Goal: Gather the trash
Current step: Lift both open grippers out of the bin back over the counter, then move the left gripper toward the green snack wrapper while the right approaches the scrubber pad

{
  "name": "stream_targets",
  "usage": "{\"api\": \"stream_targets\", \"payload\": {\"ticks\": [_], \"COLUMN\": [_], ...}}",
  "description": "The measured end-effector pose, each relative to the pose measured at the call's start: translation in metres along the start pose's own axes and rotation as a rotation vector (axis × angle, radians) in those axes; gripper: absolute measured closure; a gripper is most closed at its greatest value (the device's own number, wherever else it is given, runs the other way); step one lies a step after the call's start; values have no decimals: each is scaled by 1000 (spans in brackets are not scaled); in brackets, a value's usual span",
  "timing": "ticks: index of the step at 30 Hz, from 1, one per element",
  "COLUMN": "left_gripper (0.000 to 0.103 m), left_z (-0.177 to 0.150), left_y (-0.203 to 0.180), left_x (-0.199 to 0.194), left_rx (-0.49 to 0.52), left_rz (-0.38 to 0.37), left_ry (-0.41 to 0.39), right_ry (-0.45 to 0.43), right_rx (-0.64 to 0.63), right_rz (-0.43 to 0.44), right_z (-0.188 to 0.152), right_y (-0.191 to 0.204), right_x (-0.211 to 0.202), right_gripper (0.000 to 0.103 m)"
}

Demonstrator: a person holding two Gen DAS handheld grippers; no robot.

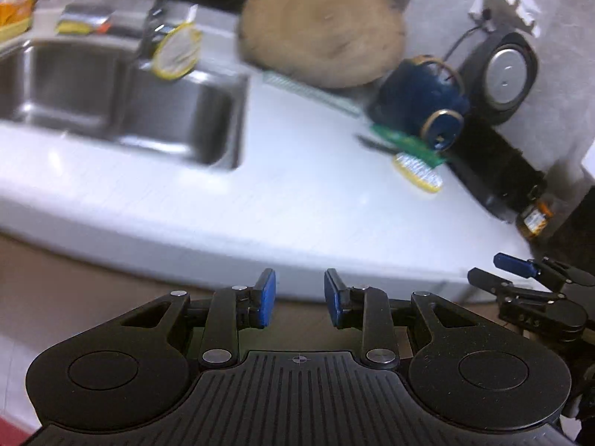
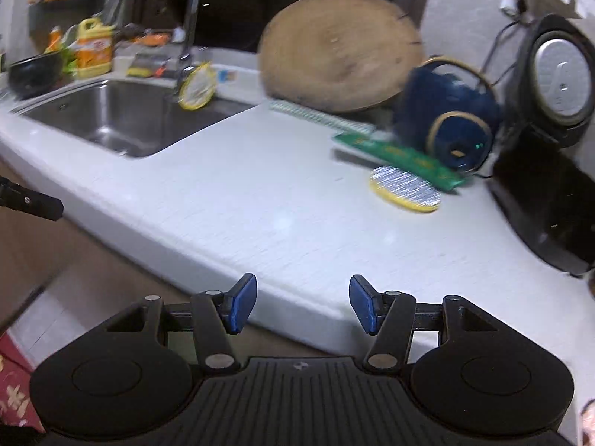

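Both grippers hang empty off the near edge of the white desk (image 2: pixel 260 200), well apart from anything to collect. The left gripper (image 1: pixel 299 299) has its blue pads apart with nothing between them; the right gripper (image 2: pixel 303 304) stands wider apart, also empty.

The likely trash lies far right on the desk: a flat green wrapper (image 2: pixel 401 158) and, just beside it on the near side, a round yellow-rimmed foil lid (image 2: pixel 405 187). Both look thin and lie flat, so pads may slide over them or push them rather than pinch. The wrapper touches or nearly touches a dark blue pot-like object (image 2: pixel 450 126), which a careless reach could knock; a black appliance (image 2: pixel 557 74) crowds the right. A second yellow-rimmed lid (image 2: pixel 197 87) leans by the faucet (image 2: pixel 186 18) at the sink (image 2: pixel 111 119) and could drop in. The pictures are blurred, so edges are hard to judge.
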State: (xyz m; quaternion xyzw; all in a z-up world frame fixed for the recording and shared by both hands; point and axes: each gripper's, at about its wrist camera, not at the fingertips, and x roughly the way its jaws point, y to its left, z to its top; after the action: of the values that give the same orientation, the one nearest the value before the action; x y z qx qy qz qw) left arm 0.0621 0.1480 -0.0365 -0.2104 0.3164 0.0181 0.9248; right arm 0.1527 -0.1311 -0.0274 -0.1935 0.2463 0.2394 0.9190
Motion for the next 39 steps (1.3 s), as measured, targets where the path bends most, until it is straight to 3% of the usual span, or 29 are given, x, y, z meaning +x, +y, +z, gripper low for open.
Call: {"api": "stream_targets", "payload": {"ticks": [5,9,19,25,29,34,37,39], "left_gripper": [71,71,71,71,71,71,71,71], "left_z": [26,38,64,71,75,76,76,75], "left_y": [-33,-52,-87,-102,-110,-109,-106,-104], "left_x": [34,48,104,136,149,157,158,159], "left_rx": [34,51,23,38,39,29,20,13], "left_rz": [-12,-8,-7,-11,-11,14,34,42], "left_ry": [-9,-10,42,78,82,96,100,104], "right_ry": [-32,-41,17,50,111,193,175,166], "right_rx": [55,156,299,357,446,441,446,438], "right_rz": [-107,-124,-42,-28,29,28,49,80], "right_z": [5,14,45,65,74,77,76,74], "right_y": [-36,-76,-123,-156,-187,-201,-199,-196], "right_x": [9,22,98,151,194,245,248,244], "right_gripper": [47,46,34,33,33,33,31,40]}}
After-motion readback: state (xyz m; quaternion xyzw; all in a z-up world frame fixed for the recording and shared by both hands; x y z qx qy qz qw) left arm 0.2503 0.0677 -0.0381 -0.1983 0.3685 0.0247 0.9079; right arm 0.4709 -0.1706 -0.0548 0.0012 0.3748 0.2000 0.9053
